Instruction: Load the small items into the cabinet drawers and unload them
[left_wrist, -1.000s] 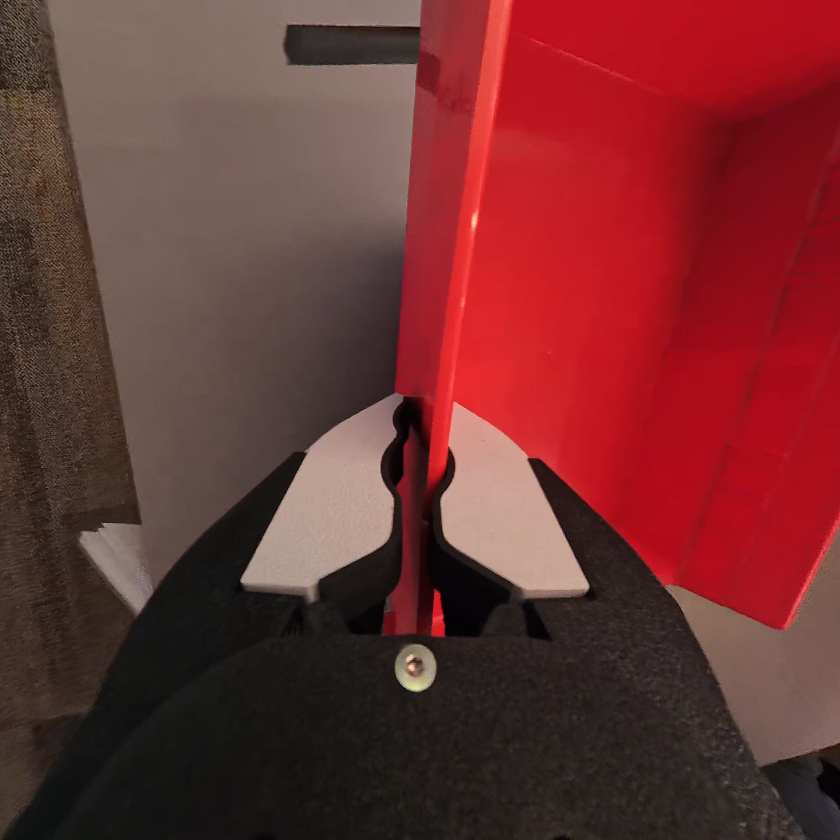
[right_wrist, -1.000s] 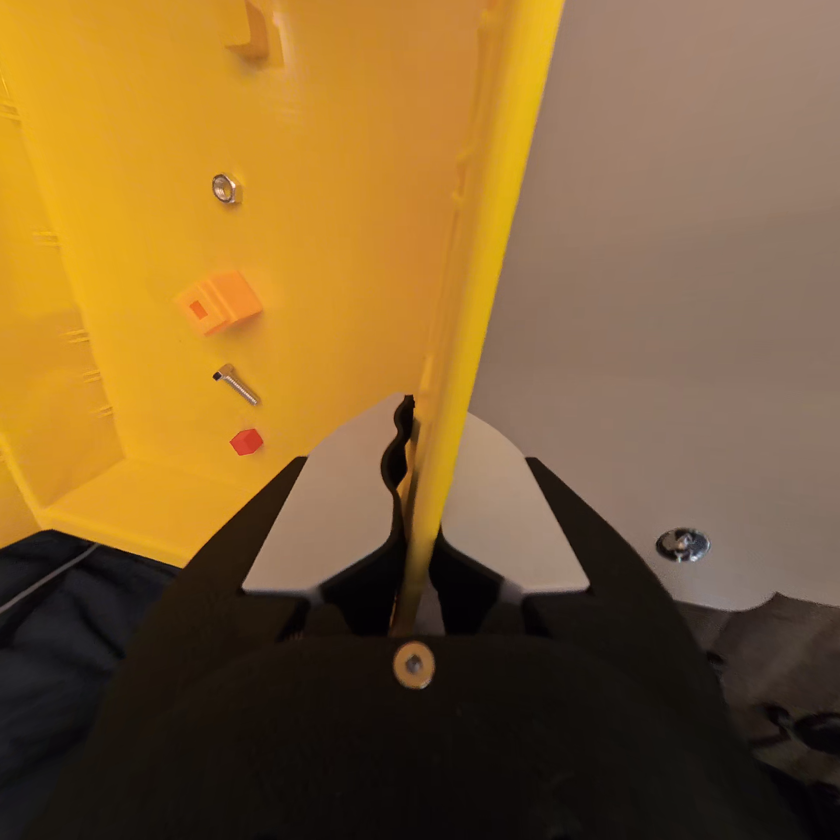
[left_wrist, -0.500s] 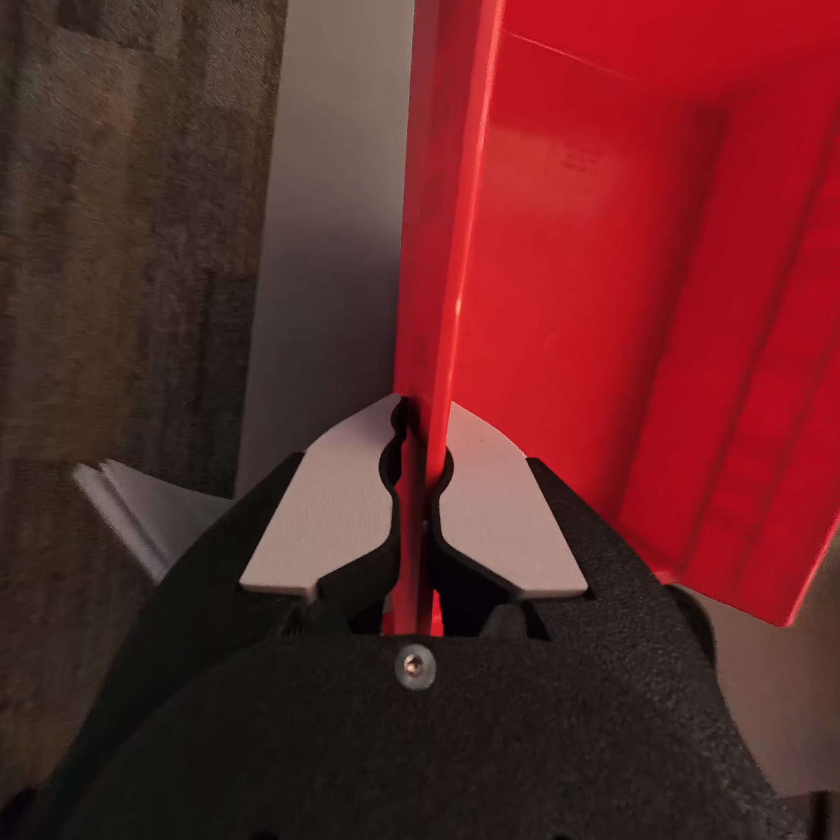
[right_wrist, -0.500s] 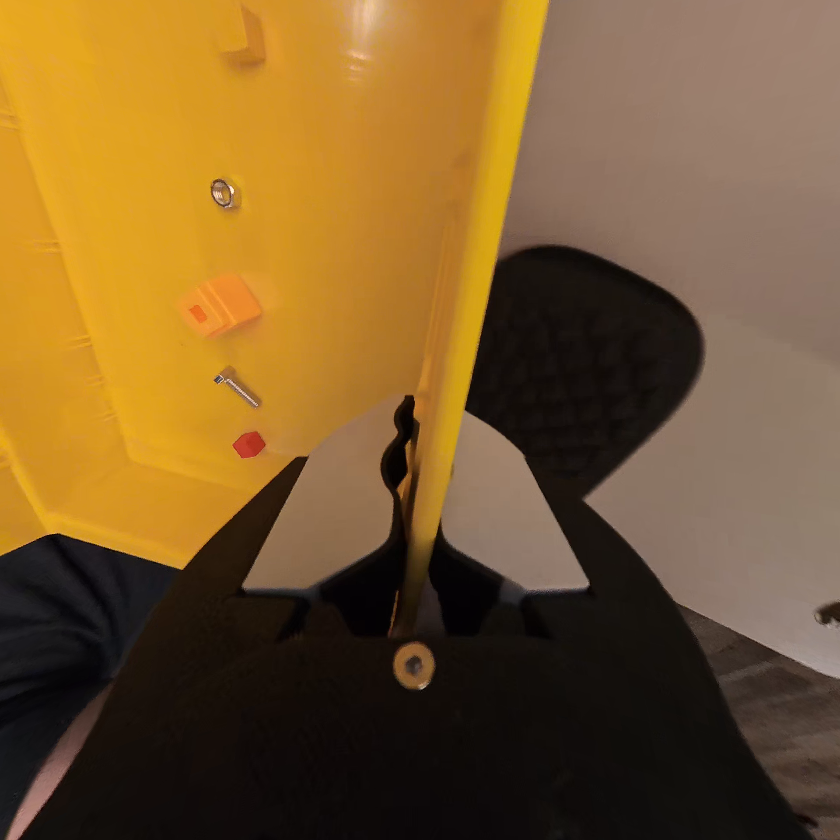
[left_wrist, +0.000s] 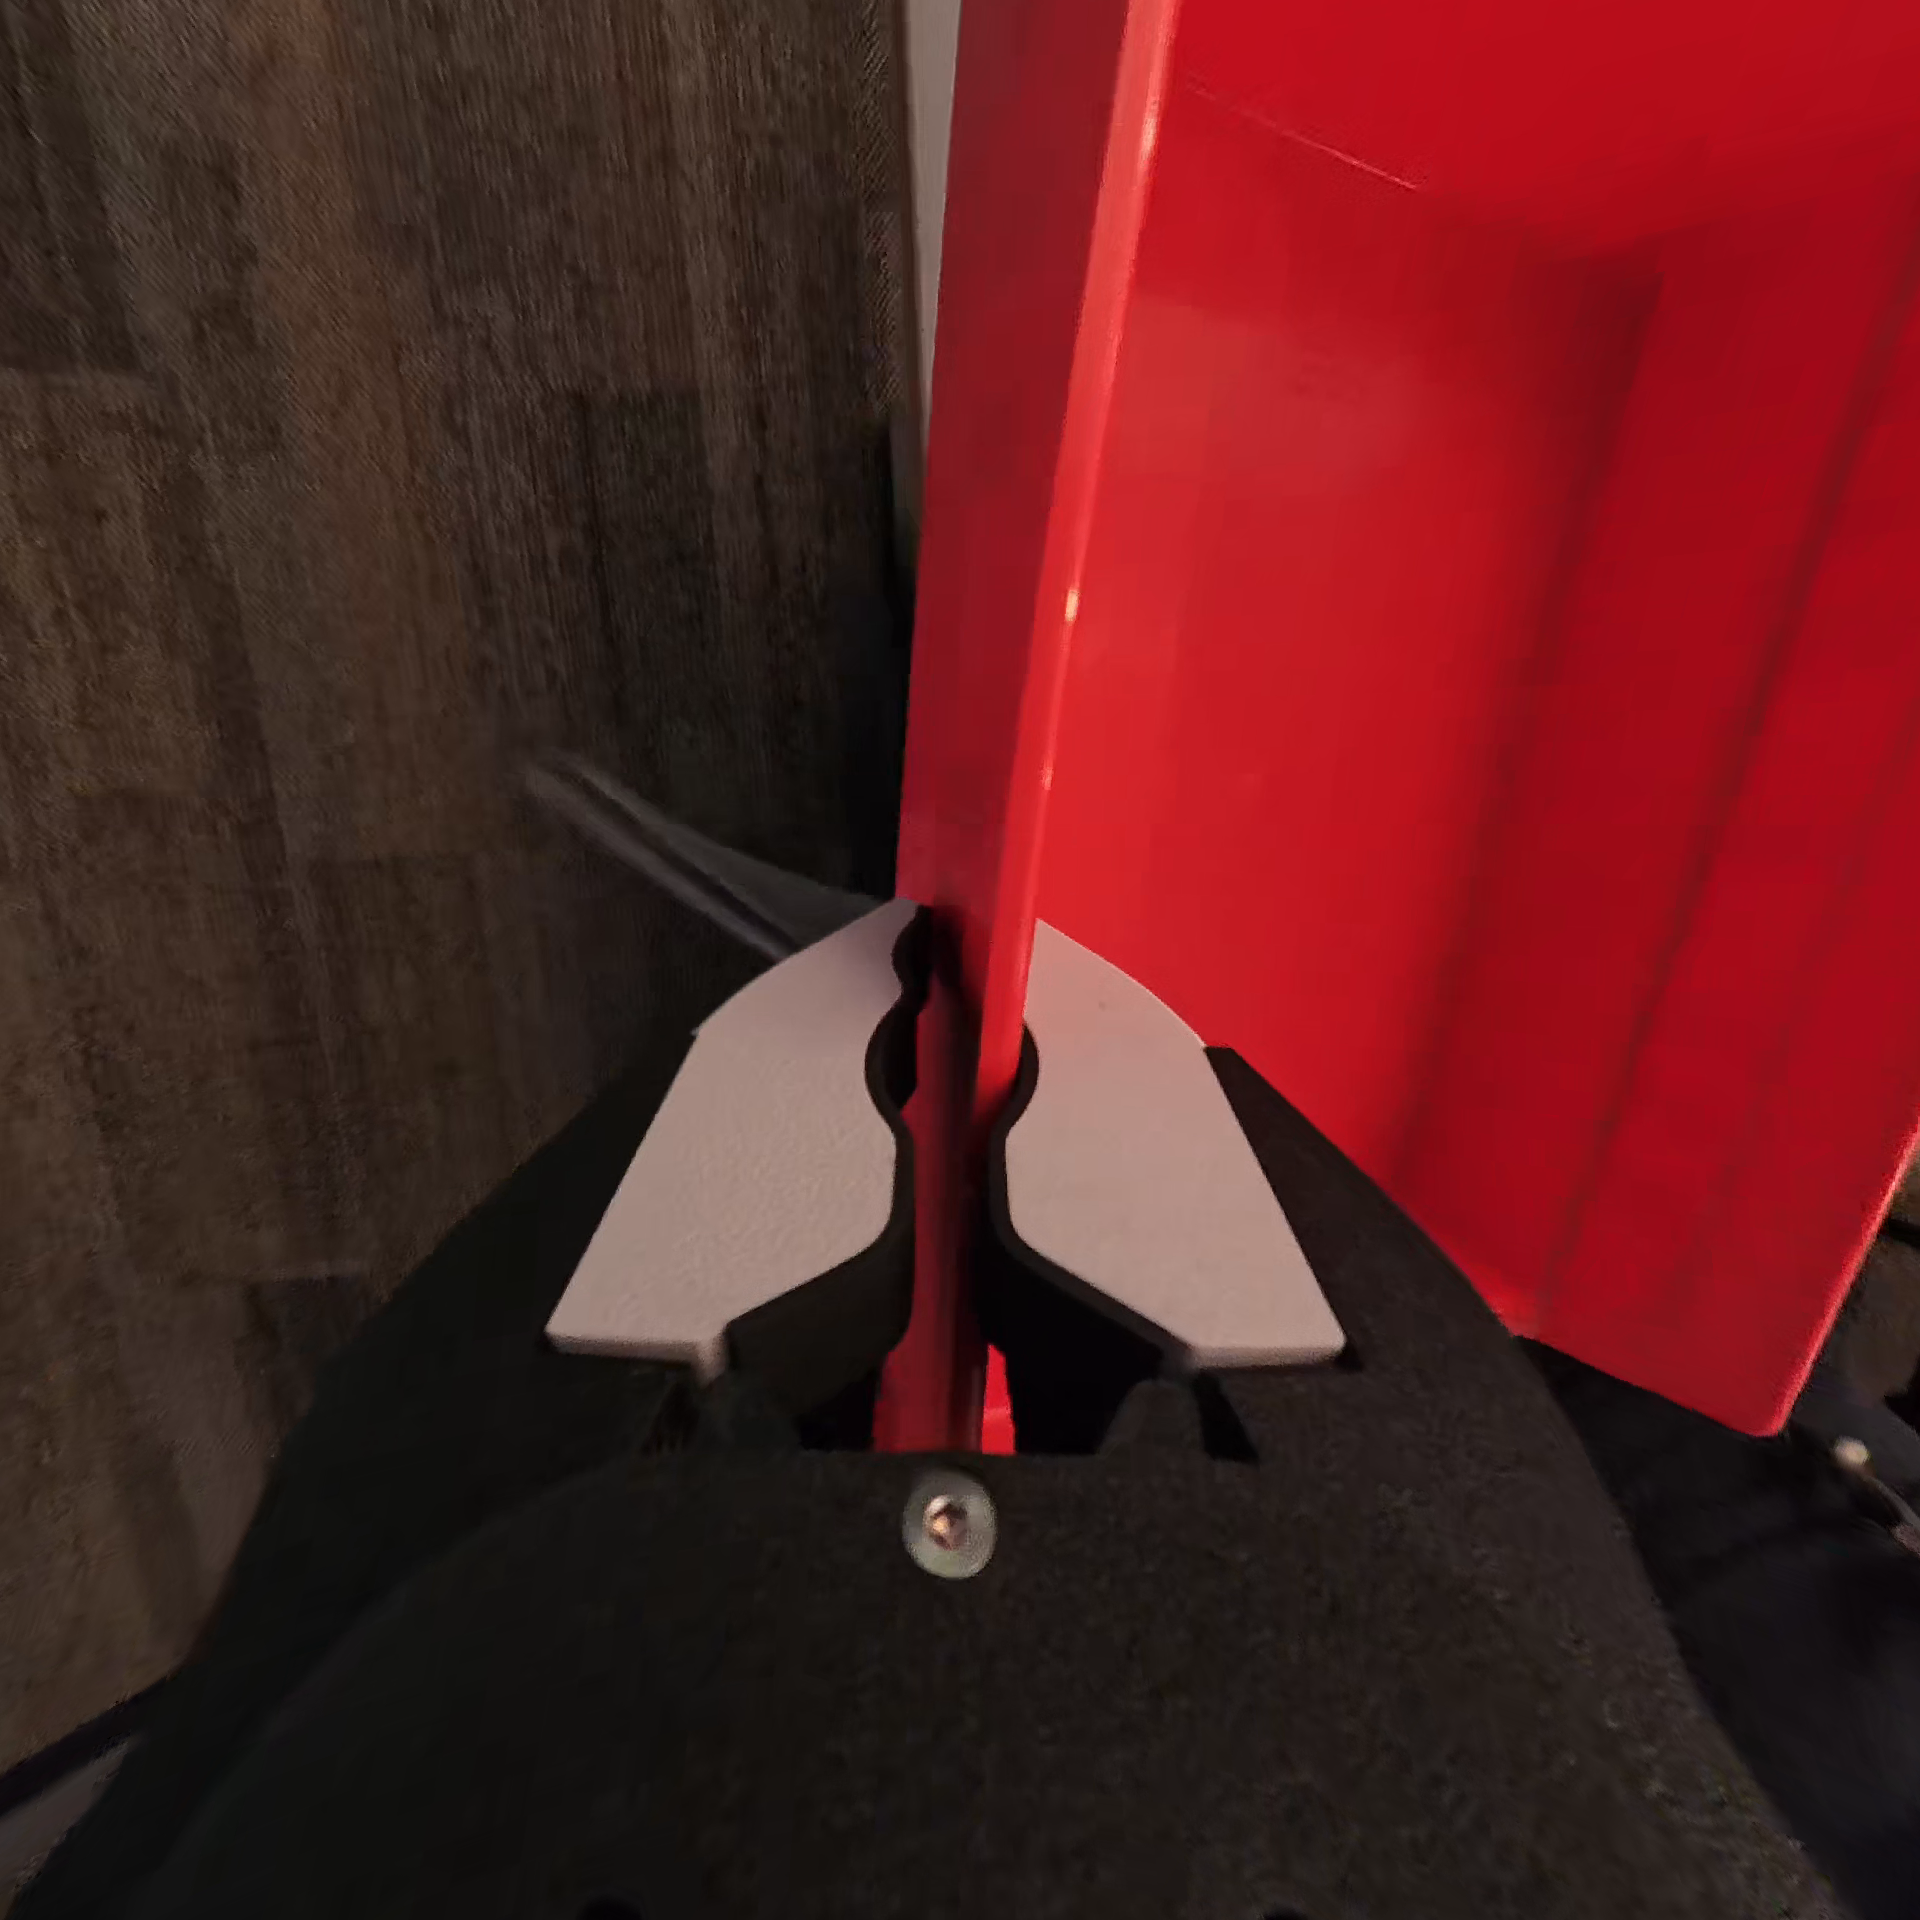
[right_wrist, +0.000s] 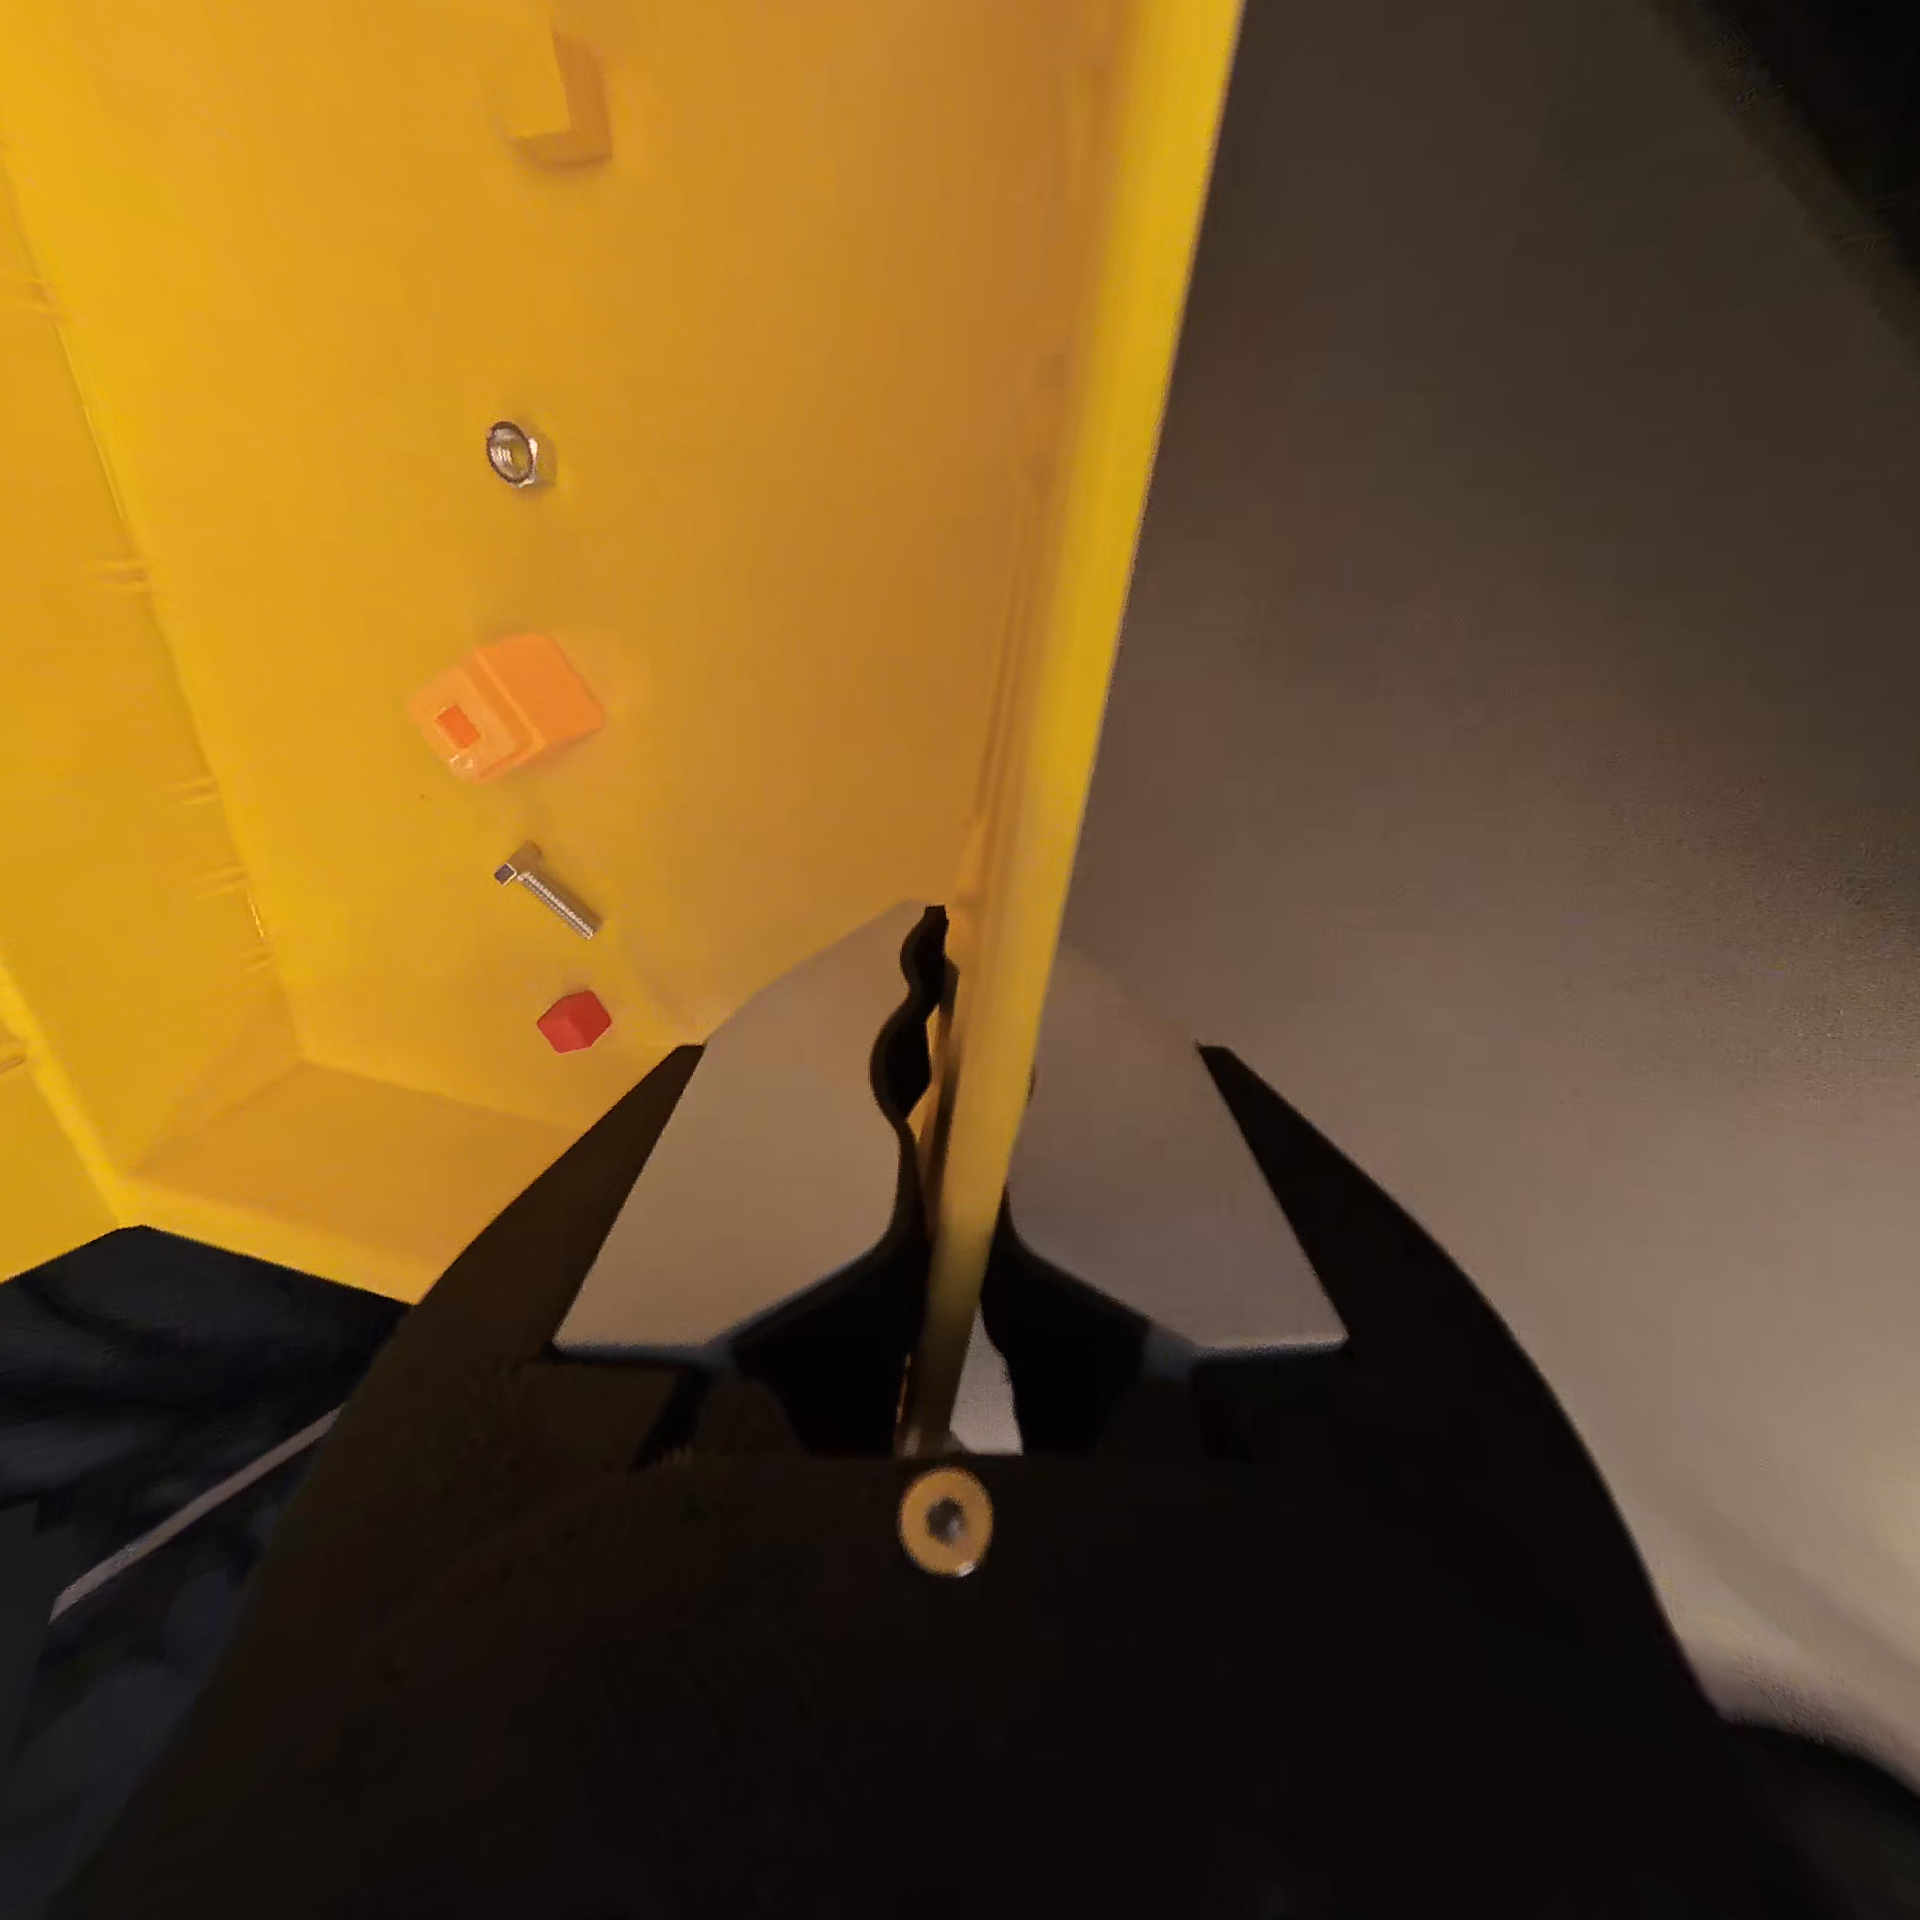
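My left gripper (left_wrist: 961, 940) is shut on the side wall of a red drawer (left_wrist: 1455, 675), held up off any surface; the drawer's inside shows no items. My right gripper (right_wrist: 961, 935) is shut on the side wall of a yellow drawer (right_wrist: 779, 416). On the yellow drawer's floor lie a metal nut (right_wrist: 520, 454), an orange block (right_wrist: 506, 704), a small bolt (right_wrist: 548, 890) and a small red cube (right_wrist: 572, 1020).
Dark carpet (left_wrist: 416, 520) fills the left of the left wrist view, with a thin strip of white surface (left_wrist: 920, 208) beside the red drawer. A pale surface (right_wrist: 1507, 831) lies to the right of the yellow drawer. Dark cloth (right_wrist: 156, 1382) shows at lower left. The gap from one gripper's tips to the other's is roughly 55 cm.
Both grippers have swung with their drawers. The white surface in the left view has given way to carpet. The black chair seen half a second ago has left the right view.
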